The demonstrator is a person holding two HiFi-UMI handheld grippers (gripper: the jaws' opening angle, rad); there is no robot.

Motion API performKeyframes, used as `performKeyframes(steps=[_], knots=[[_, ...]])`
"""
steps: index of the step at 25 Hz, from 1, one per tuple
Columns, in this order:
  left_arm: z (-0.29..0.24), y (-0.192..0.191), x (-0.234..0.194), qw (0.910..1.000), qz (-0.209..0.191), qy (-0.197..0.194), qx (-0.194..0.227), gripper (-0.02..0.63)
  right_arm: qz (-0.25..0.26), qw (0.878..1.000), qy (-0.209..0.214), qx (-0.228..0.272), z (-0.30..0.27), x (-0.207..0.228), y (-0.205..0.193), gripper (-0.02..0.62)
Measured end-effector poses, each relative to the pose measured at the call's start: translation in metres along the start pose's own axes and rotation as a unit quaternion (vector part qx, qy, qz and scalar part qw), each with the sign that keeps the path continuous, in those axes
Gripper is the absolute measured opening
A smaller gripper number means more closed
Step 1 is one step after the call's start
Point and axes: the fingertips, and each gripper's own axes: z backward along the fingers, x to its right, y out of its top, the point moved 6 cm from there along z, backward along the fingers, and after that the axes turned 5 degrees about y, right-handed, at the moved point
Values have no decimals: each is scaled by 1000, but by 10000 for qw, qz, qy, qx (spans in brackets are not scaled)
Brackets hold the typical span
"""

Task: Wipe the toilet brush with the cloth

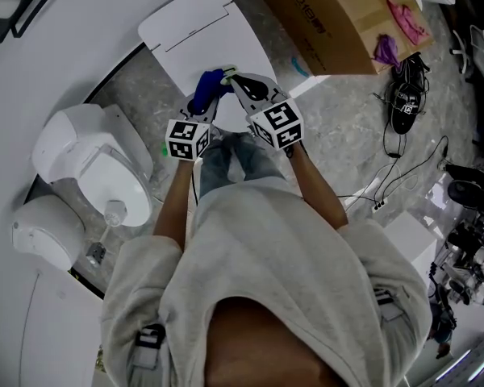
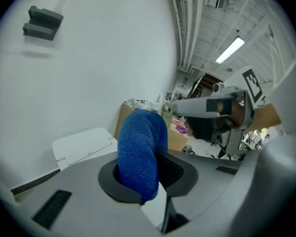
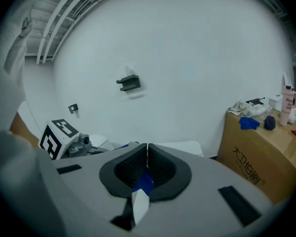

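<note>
A blue cloth (image 1: pixel 209 85) is bunched in my left gripper (image 1: pixel 202 103), which is shut on it; in the left gripper view the cloth (image 2: pixel 138 154) fills the hollow between the jaws and hangs over them. My right gripper (image 1: pixel 232 77) sits just right of the cloth with its jaws pressed together (image 3: pixel 147 154). A small pale green bit (image 2: pixel 166 113) shows at its tips; I cannot tell whether it is held. No toilet brush is recognisable in any view. Both grippers hover over a flat white panel (image 1: pixel 198 31).
A white toilet (image 1: pixel 105 168) and a rounded white unit (image 1: pixel 44 232) stand at the left by the wall. A cardboard box (image 1: pixel 323 14) with clothes is at the back right. Black shoes (image 1: pixel 405 99) and cables (image 1: pixel 387 192) lie on the floor at the right.
</note>
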Motion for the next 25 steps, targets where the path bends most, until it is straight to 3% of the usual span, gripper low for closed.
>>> performKeyframes(steps=[8,25], knots=[[14,18,8,9988,186,-7,445,75,31,10000,17,-1,0,1,0,32],[-36,15,19,9994,218,-271,87,74,-45,10000,32,26,-1,3,0,32]])
